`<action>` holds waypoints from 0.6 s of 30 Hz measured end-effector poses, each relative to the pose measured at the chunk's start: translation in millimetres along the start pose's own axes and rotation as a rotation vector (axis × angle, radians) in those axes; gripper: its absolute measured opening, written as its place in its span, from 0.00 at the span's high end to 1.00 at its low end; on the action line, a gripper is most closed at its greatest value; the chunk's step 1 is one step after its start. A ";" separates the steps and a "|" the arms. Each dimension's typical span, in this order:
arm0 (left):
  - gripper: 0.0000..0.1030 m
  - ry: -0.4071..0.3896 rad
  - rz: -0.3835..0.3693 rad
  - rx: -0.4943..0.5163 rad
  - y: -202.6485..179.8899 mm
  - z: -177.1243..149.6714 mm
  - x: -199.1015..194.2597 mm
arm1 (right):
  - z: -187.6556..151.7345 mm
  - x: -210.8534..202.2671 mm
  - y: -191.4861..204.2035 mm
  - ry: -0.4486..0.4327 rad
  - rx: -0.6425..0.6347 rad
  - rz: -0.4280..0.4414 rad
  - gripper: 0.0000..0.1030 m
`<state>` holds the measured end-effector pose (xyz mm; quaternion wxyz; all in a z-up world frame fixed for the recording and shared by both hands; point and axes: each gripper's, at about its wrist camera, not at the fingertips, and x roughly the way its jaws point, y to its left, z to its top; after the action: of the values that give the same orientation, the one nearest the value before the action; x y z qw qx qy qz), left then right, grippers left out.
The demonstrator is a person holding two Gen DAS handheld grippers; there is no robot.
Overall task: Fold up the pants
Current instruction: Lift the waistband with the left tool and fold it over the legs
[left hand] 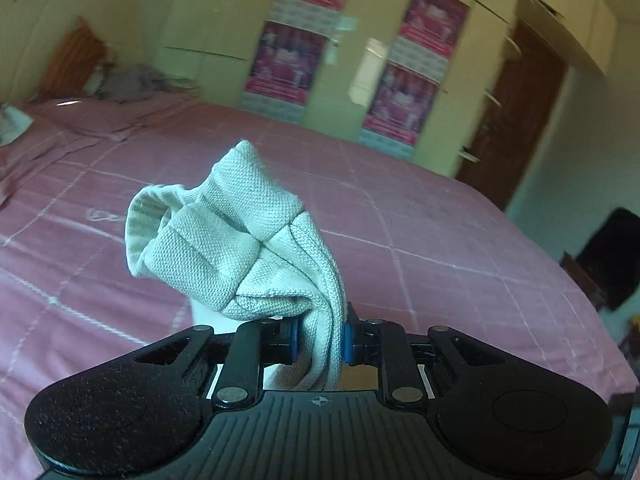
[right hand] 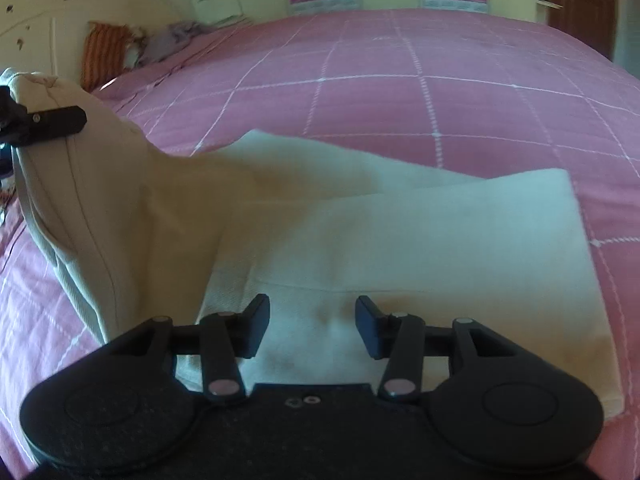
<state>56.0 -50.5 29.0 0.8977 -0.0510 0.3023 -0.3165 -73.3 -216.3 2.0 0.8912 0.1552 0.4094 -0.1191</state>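
- a wide bed covered in a pink quilted bedspread with a white grid pattern (right hand: 420,92) fills both views, reaching back to the far wall.
- pale yellow-green wardrobe doors (left hand: 360,64) stand behind the bed, with pink and purple printed posters (left hand: 286,64) stuck on them; a dark brown wooden door (left hand: 516,112) is to their right.
- a pair of cream-white woven cotton pants (right hand: 420,248) lies on the bedspread right in front of the right gripper, its folded flat part spread toward the right while one end rises to the left, lifted off the bed.
- an orange striped cushion (right hand: 102,54) and a grey crumpled cloth (right hand: 176,38) sit at the far left end of the bed, well apart from the pants.
- the left gripper (left hand: 320,340) has its fingers closed tight on a bunched hem end of the pants, which stands up above the blue pads (left hand: 347,342).
- the right gripper (right hand: 313,330) hovers just over the flat part of the pants with its fingers spread apart, gripping nothing.
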 end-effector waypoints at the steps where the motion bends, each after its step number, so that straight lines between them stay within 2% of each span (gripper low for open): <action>1: 0.81 0.020 -0.026 0.033 -17.0 -4.4 3.6 | -0.7 -6.7 -10.5 -0.009 0.028 0.003 0.54; 5: 0.80 0.172 -0.120 0.192 -93.6 -42.7 18.8 | -9.9 -32.9 -54.4 -0.028 0.090 -0.034 0.52; 6: 0.80 0.231 -0.120 0.211 -106.2 -53.6 25.9 | -13.3 -38.5 -66.6 -0.026 0.107 -0.048 0.50; 9: 0.74 0.351 -0.044 0.234 -125.0 -77.4 41.1 | -21.7 -49.8 -100.3 -0.009 0.152 -0.099 0.47; 11: 0.69 0.344 -0.016 0.289 -135.7 -88.9 27.2 | -30.0 -60.2 -118.8 -0.025 0.200 -0.084 0.47; 13: 0.60 0.351 -0.023 0.286 -140.4 -83.0 15.8 | -34.0 -67.3 -127.7 -0.041 0.211 -0.081 0.45; 15: 0.58 0.339 -0.027 0.258 -139.8 -74.1 0.7 | -35.7 -71.8 -131.6 -0.049 0.214 -0.072 0.42; 16: 0.58 0.319 -0.020 0.250 -136.9 -68.8 -8.3 | -36.1 -73.9 -131.2 -0.053 0.219 -0.071 0.36; 18: 0.56 0.268 0.015 0.279 -140.5 -64.5 -27.1 | -35.1 -77.0 -136.4 -0.061 0.238 -0.049 0.35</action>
<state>-73.3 -139.4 30.2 0.8500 0.1186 0.3728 -0.3527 -192.9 -322.6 15.0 0.8753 0.2460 0.3687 -0.1933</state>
